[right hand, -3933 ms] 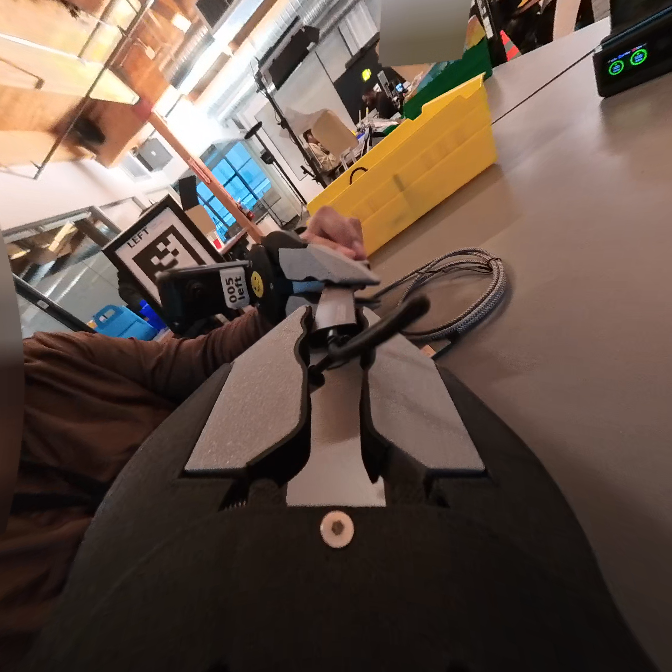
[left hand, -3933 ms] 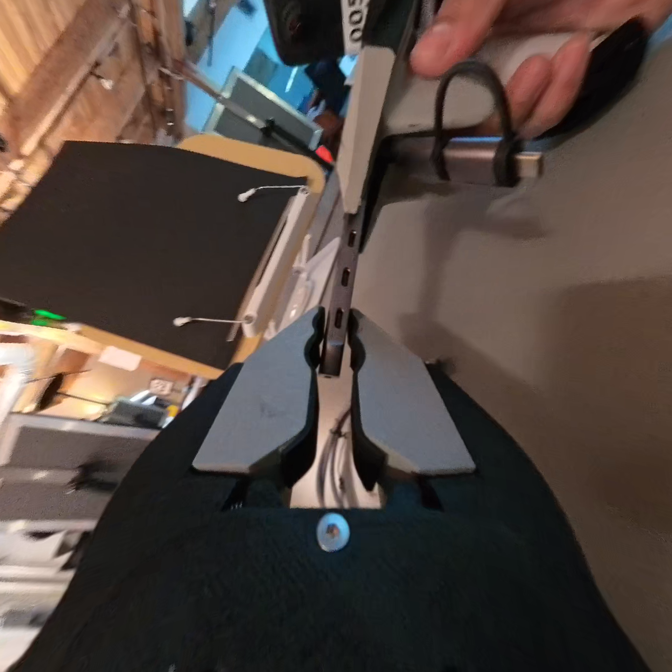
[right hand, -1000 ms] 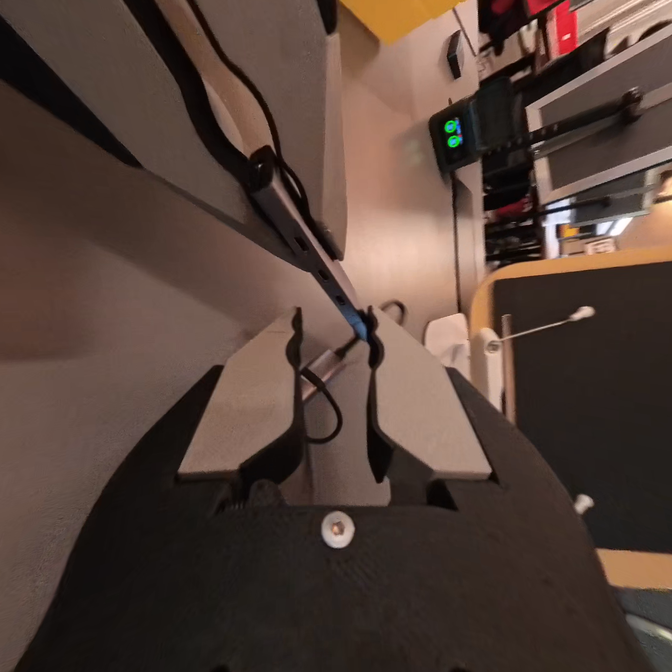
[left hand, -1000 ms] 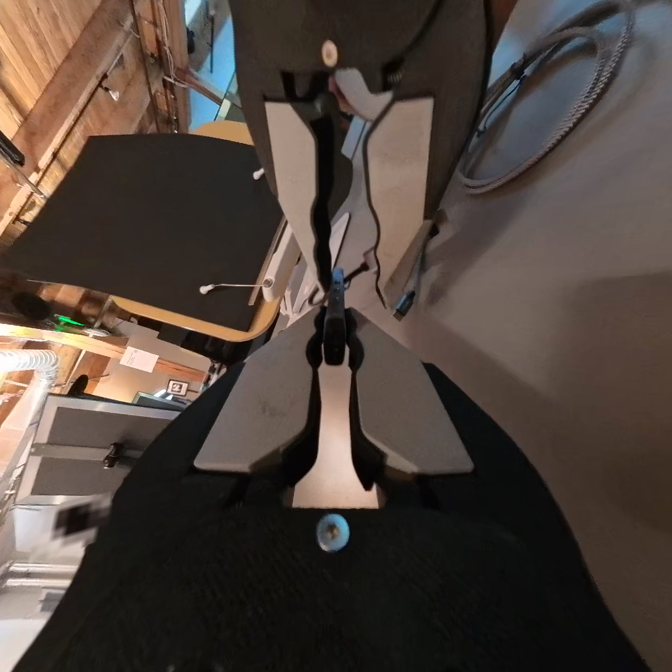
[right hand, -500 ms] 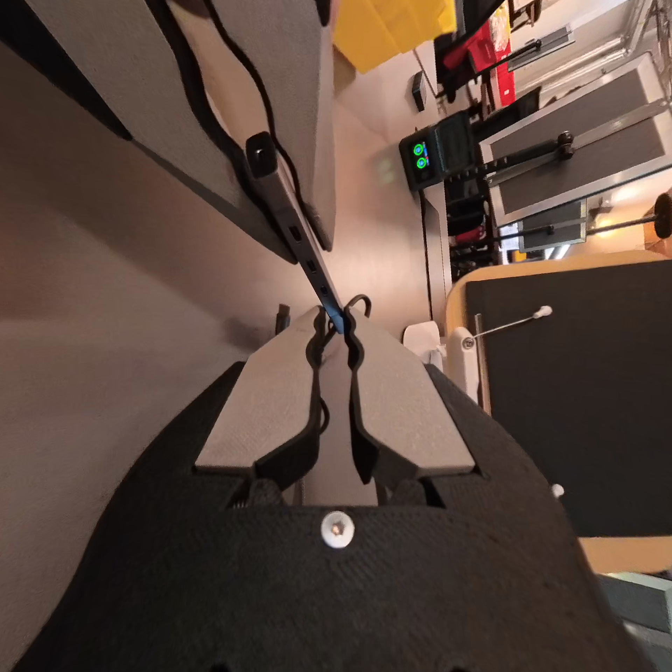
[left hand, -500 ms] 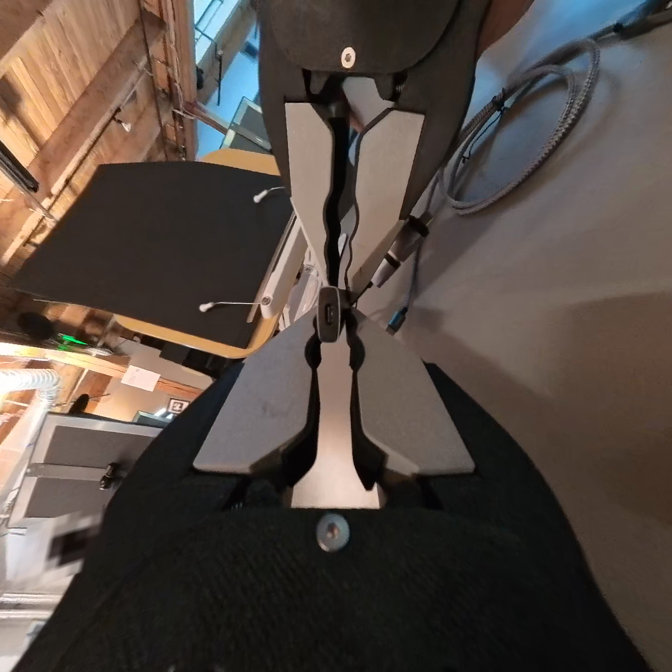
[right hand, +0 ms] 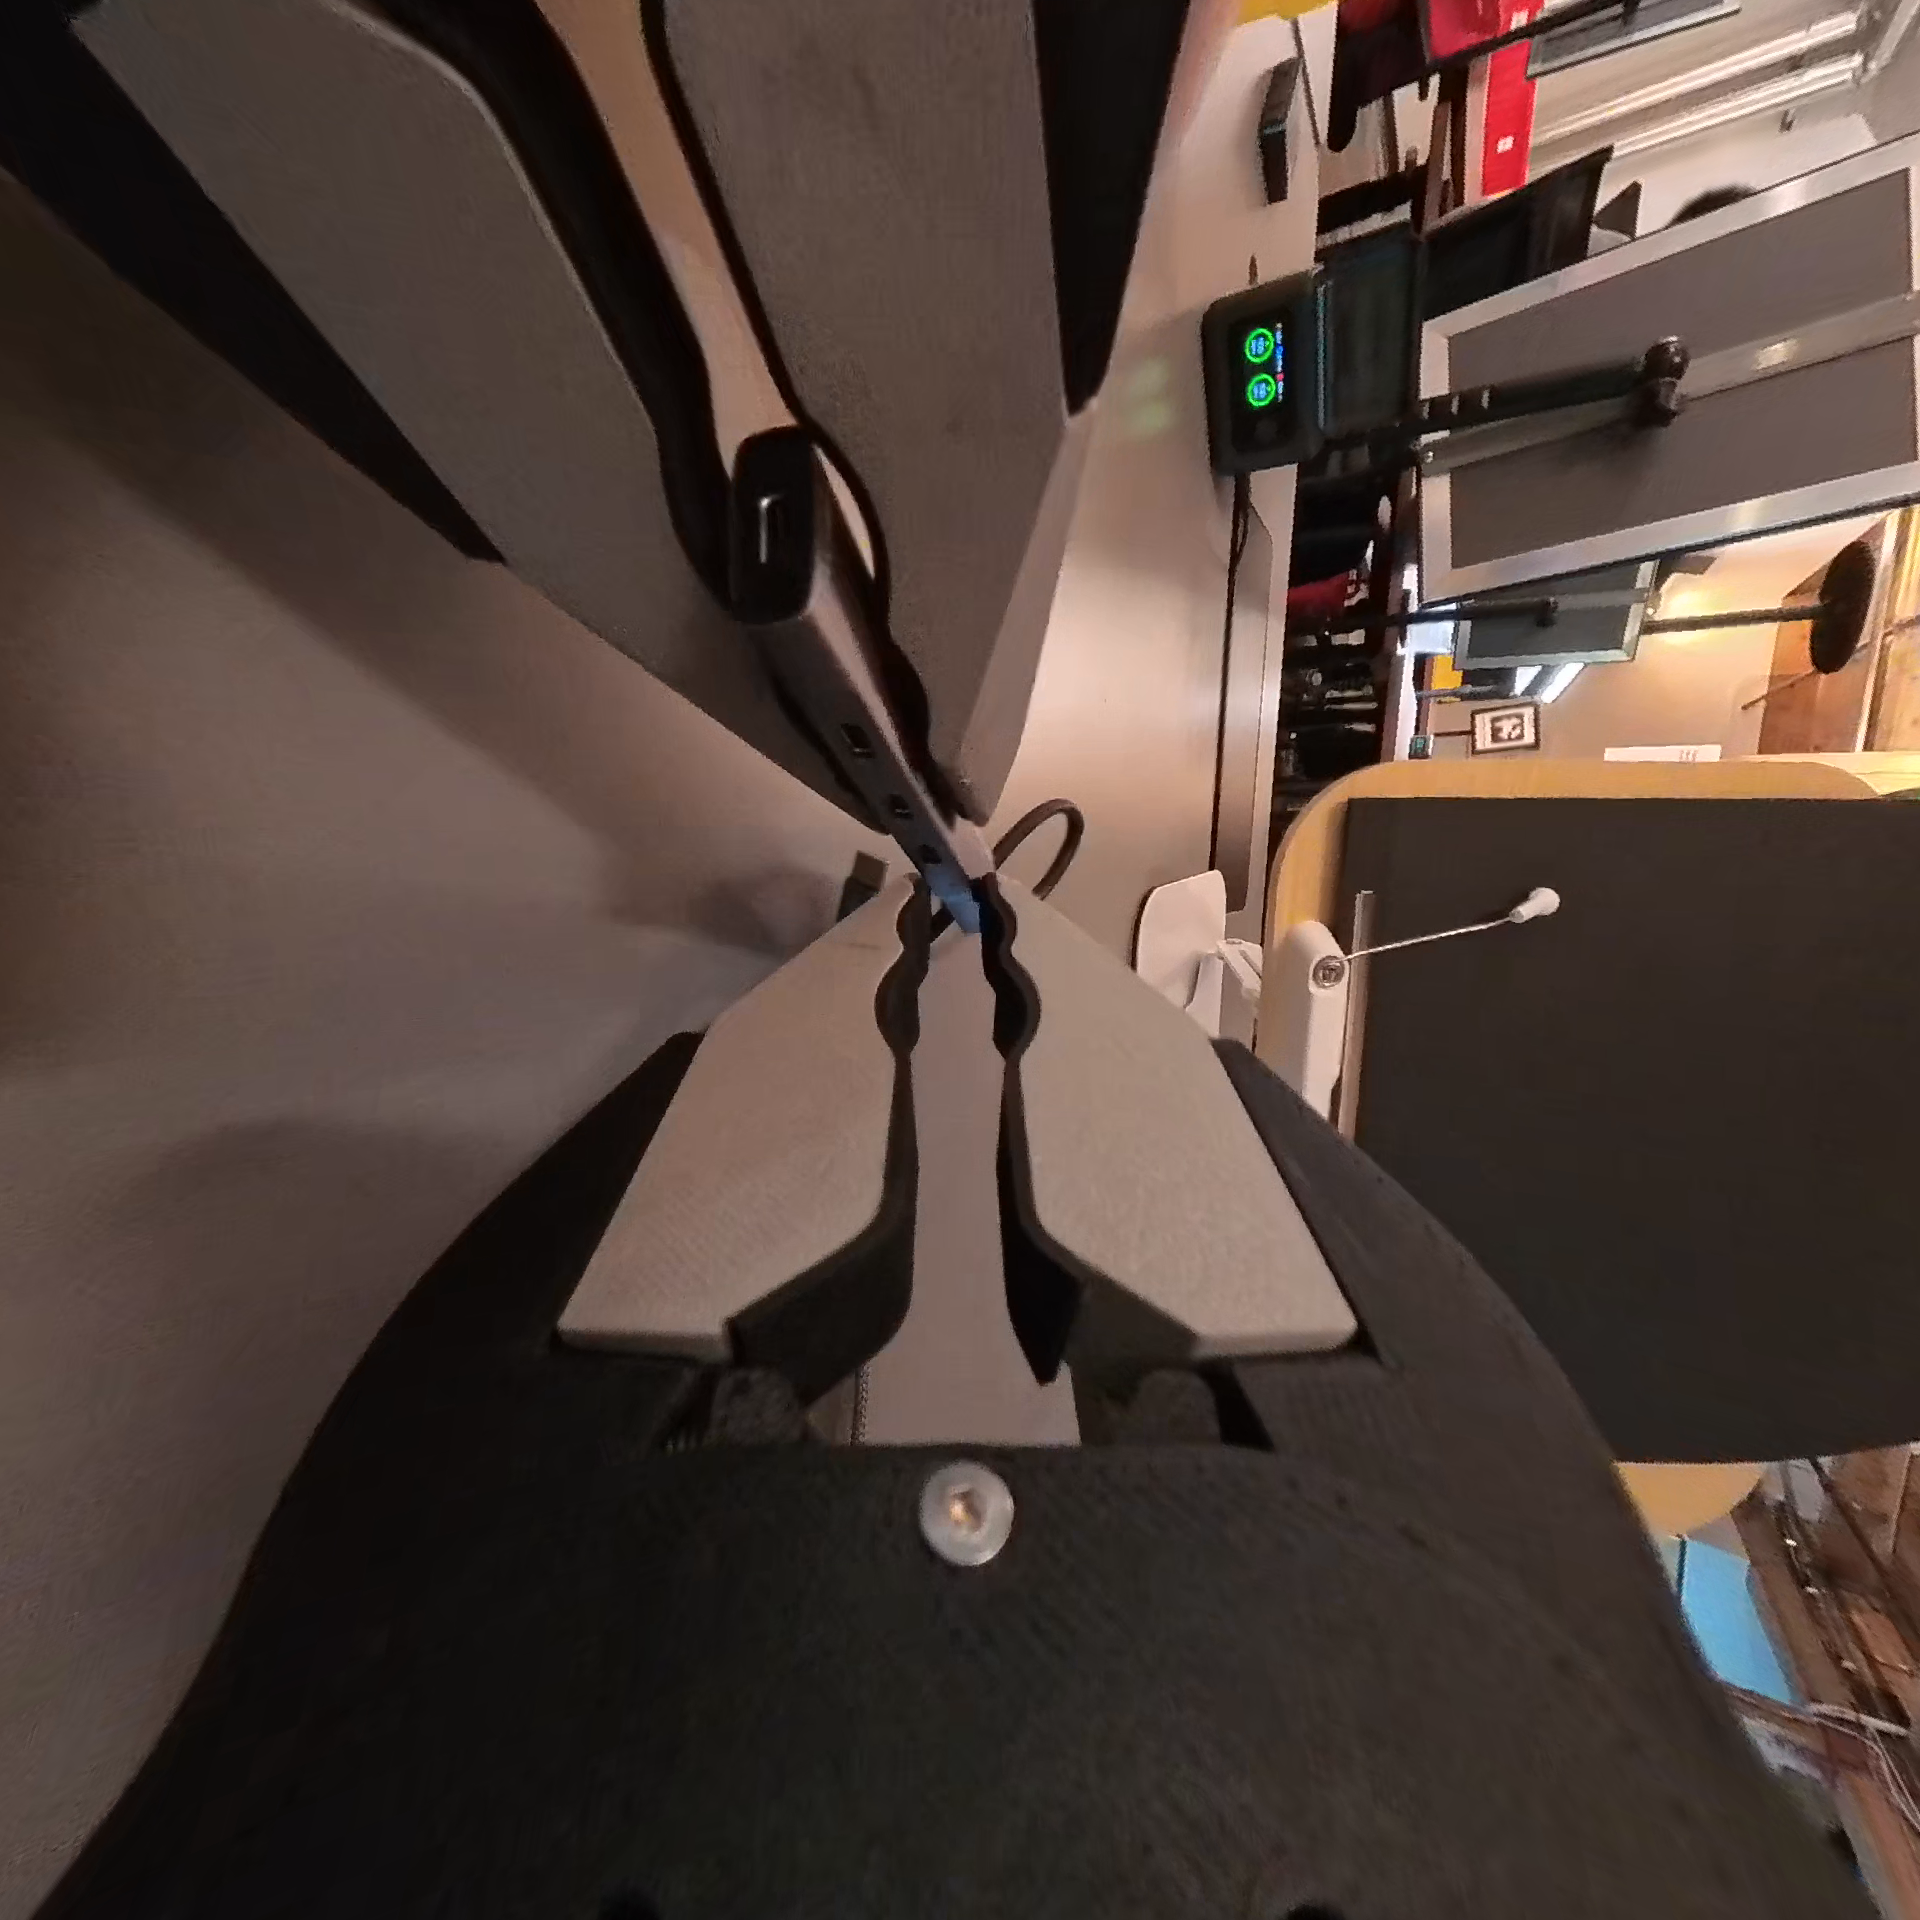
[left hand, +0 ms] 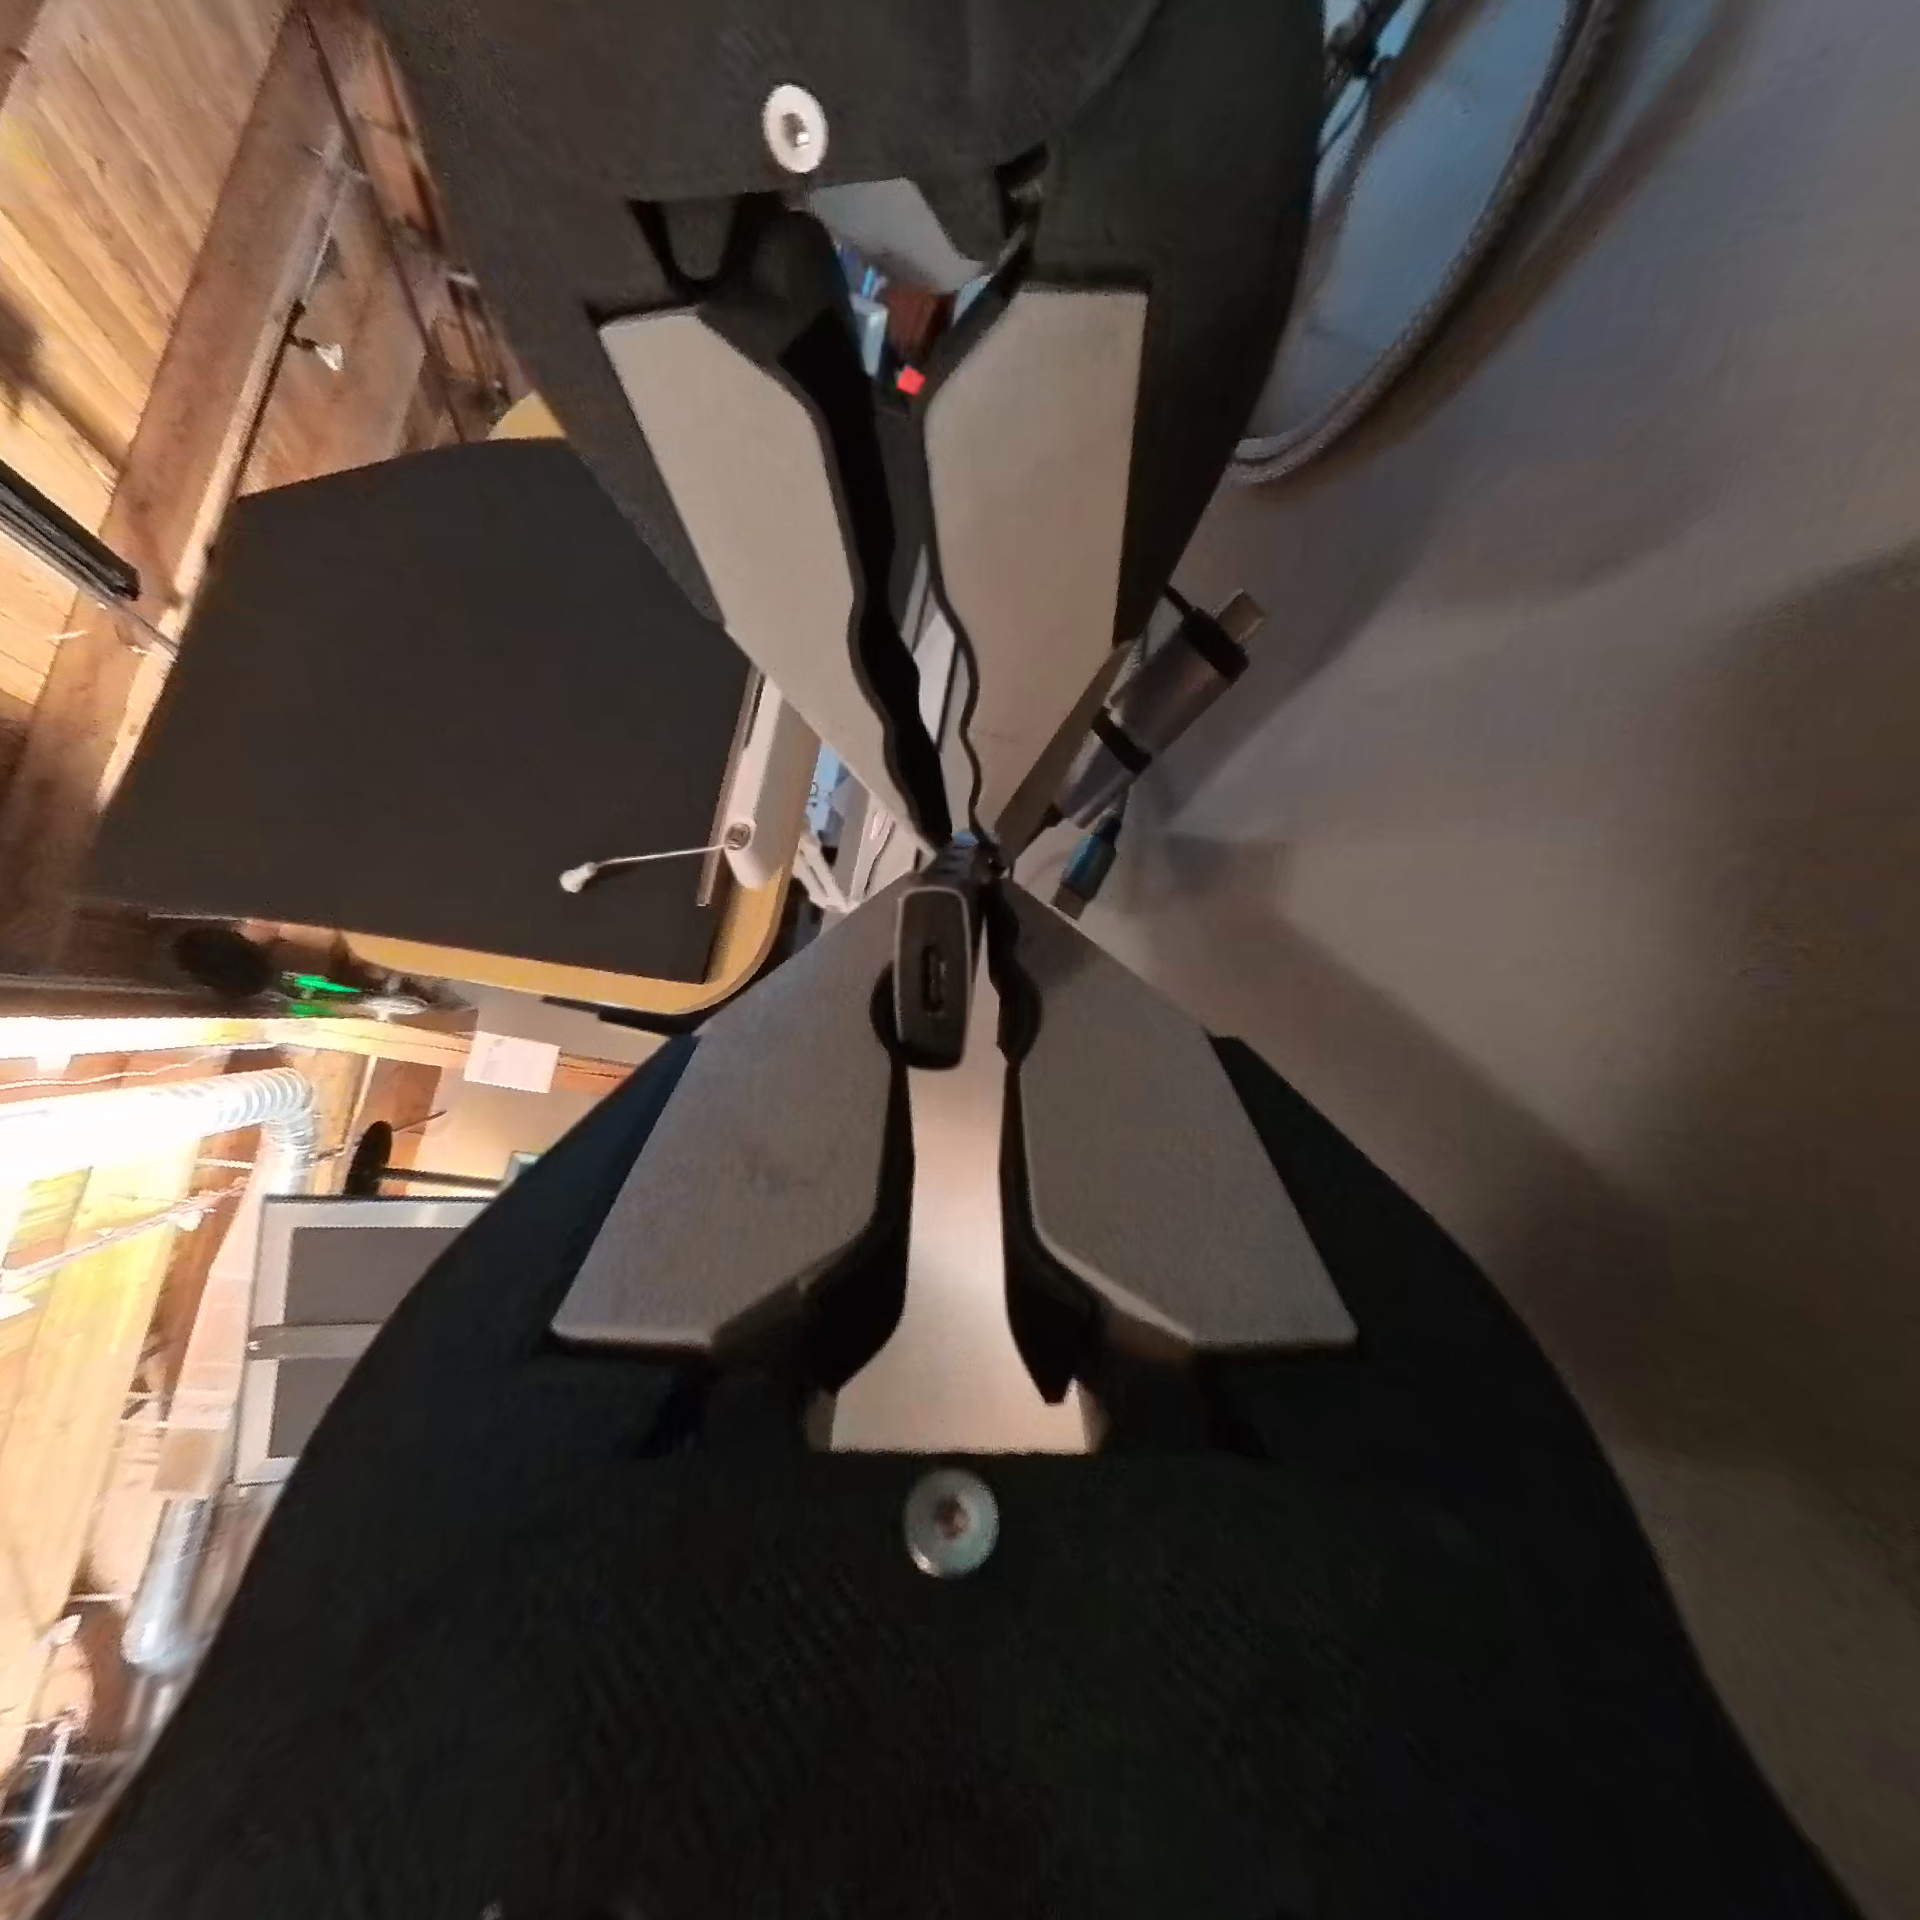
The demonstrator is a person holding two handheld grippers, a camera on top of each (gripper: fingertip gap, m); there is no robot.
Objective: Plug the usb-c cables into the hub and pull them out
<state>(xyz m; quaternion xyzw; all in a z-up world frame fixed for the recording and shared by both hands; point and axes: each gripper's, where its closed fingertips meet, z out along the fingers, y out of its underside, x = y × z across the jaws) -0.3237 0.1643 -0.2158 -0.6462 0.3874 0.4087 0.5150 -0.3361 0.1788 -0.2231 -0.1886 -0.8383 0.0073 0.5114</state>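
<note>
My left gripper (left hand: pixel 951 904) is shut on the dark grey hub (left hand: pixel 930 987), whose end port faces the camera. In the right wrist view the hub (right hand: pixel 821 644) slants down from the left gripper (right hand: pixel 935 800) towards my right gripper (right hand: pixel 956 899). The right gripper is shut on a cable plug at the hub's lower end, where a blue part (right hand: pixel 961 906) shows between its tips. The plug is mostly hidden, so I cannot tell if it is seated. A dark cable loop (right hand: pixel 1049 831) curls just behind. In the left wrist view the right gripper (left hand: pixel 961 831) meets mine tip to tip.
A grey metal connector (left hand: pixel 1164 707) and a blue-tipped plug (left hand: pixel 1091 862) hang beside the right gripper over the grey table (left hand: pixel 1558 935). A coiled braided cable (left hand: pixel 1455 312) lies farther off. A black panel with a wooden rim (right hand: pixel 1610 1091) and a device with green lights (right hand: pixel 1262 374) stand beyond. Only a small space, under 4 cm, lies between the two pairs of fingers.
My right gripper closed from open onto the plug at the hub's end. The two grippers moved closer together, and the hub turned its end towards the left camera.
</note>
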